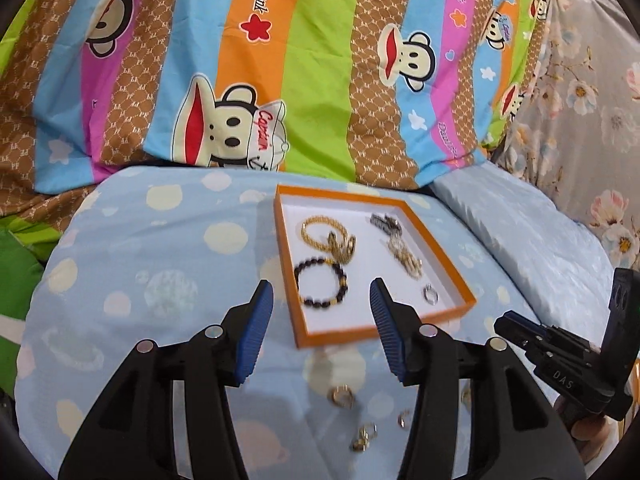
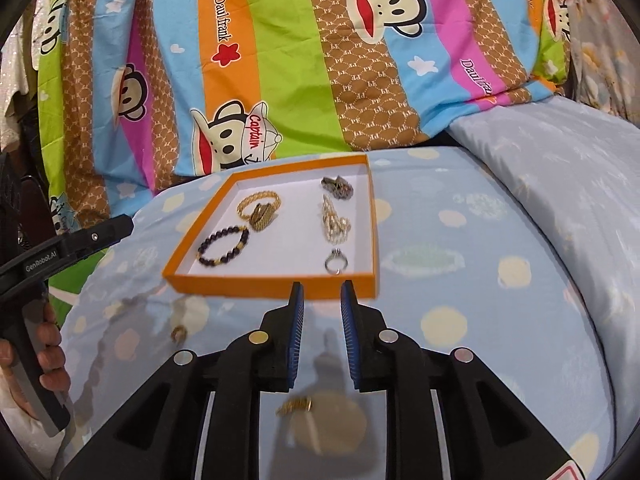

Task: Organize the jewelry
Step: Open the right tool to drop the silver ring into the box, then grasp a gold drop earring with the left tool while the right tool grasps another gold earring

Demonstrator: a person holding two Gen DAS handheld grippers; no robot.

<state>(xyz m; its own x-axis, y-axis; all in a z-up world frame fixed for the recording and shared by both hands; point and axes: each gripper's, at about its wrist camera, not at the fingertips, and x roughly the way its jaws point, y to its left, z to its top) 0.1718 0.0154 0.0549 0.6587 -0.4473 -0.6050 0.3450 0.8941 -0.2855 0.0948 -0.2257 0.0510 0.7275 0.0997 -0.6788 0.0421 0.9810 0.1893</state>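
Tray (image 2: 276, 278): matt orange card walls, white paper-like floor. Bead bracelet (image 2: 222, 246): dark glossy beads w/ gold spacers. Ring (image 2: 335, 262): shiny silver metal. Left tongs (image 1: 320, 330): matt black plastic, ribbed blue pads (image 1: 252, 340). Bed cover (image 2: 460, 312): soft matt printed cloth.

Left gripper (image 1: 322, 294) agape, right gripper (image 2: 322, 294) half-parted.

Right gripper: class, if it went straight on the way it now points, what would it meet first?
Most likely the near wall of the orange tray, just ahead of the right gripper. Beyond that wall lies the silver ring. Depth is unclear, so it might pass above the rim.
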